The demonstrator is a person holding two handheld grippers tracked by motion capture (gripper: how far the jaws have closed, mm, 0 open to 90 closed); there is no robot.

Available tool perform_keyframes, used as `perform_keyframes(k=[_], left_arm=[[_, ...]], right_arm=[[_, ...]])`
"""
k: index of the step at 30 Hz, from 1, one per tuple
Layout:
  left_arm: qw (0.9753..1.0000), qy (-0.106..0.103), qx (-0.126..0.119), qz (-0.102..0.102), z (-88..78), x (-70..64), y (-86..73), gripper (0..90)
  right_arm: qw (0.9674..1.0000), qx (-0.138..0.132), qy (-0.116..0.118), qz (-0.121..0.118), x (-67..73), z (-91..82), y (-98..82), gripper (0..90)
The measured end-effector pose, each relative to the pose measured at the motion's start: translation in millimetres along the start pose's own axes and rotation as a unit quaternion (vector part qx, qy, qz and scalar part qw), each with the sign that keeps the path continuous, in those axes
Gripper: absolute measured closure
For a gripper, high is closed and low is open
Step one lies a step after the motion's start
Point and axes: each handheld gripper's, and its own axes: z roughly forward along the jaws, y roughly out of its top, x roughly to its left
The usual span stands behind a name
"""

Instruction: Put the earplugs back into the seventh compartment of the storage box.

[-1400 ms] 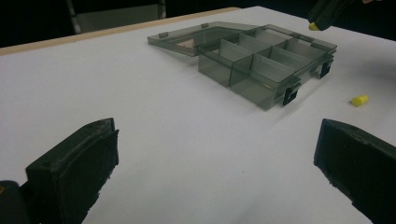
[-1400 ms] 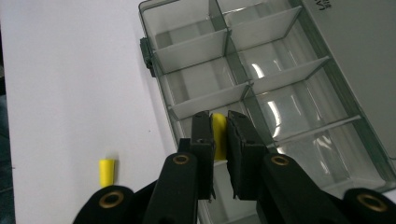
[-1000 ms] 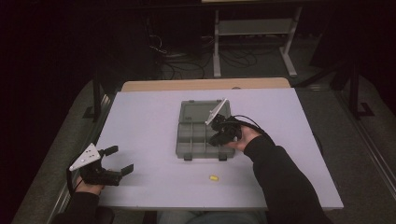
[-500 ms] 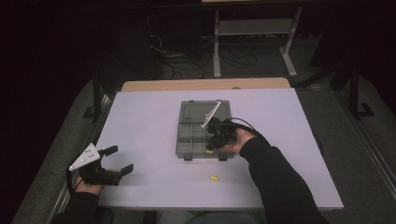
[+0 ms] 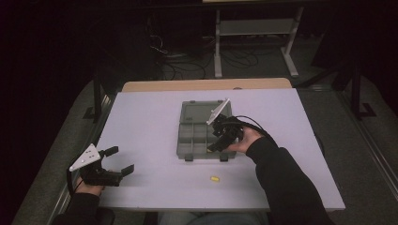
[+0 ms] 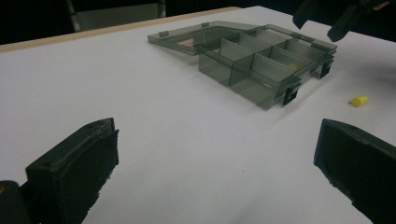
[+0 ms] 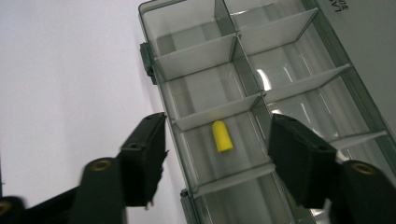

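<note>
Dark floor with cables and a metal stand lies beyond the white tabletop (image 5: 141, 117) in the high view, where a grey compartment box (image 5: 199, 136) sits near the middle with its lid laid open on the far side. The right claw (image 5: 217, 140) hangs over the box's right edge, its hand (image 5: 244, 140) just behind it, while the left claw (image 5: 119, 161) rests spread at the tabletop's near left corner. A small yellow plug (image 5: 214, 178) lies loose on the tabletop, in front of the box and apart from it. From the left gripper view, the left claw (image 6: 215, 158) stands wide apart over bare tabletop, with the box (image 6: 261, 65) ahead and the loose plug (image 6: 359, 101) to its right. From the right gripper view, the right claw (image 7: 217, 156) is spread and pinches nothing, poised above the box (image 7: 261, 79); a second yellow plug (image 7: 222, 136) lies in one compartment along the box's latch side, between the two jaws in the picture.
</note>
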Motion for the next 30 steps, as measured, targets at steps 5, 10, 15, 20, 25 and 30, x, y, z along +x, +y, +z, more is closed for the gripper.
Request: perform_keyframes(k=[5,10,15,20,25,30], left_arm=[[1.0,0.001,0.0,0.0,-0.1,0.4,-0.1,0.0],[1.0,0.002,0.001,0.0,0.0,0.2,0.0,0.0],[1.0,0.002,0.002,0.003,0.0,-0.2,0.1,0.0],[1.0,0.002,0.002,0.002,-0.1,-0.3,0.2,0.0],[1.0,0.002,0.0,0.0,-0.2,-0.5,0.1,0.0],[1.0,0.003,0.001,0.002,-0.3,-0.7,0.3,0.0]], right_arm=[[0.9999,-0.01,-0.007,0.001,2.8,-7.7,-1.2,21.5],[0.9997,-0.023,-0.012,-0.002,6.8,-17.6,-3.7,13.6],[0.9993,-0.034,-0.017,-0.005,12.0,-24.7,-4.3,3.9],[0.9988,-0.044,-0.021,-0.009,19.0,-30.7,-4.8,0.0],[0.9986,-0.046,-0.02,-0.017,27.2,-34.5,-5.8,0.0],[0.9985,-0.049,-0.014,-0.022,37.0,-33.7,-8.6,0.0]])
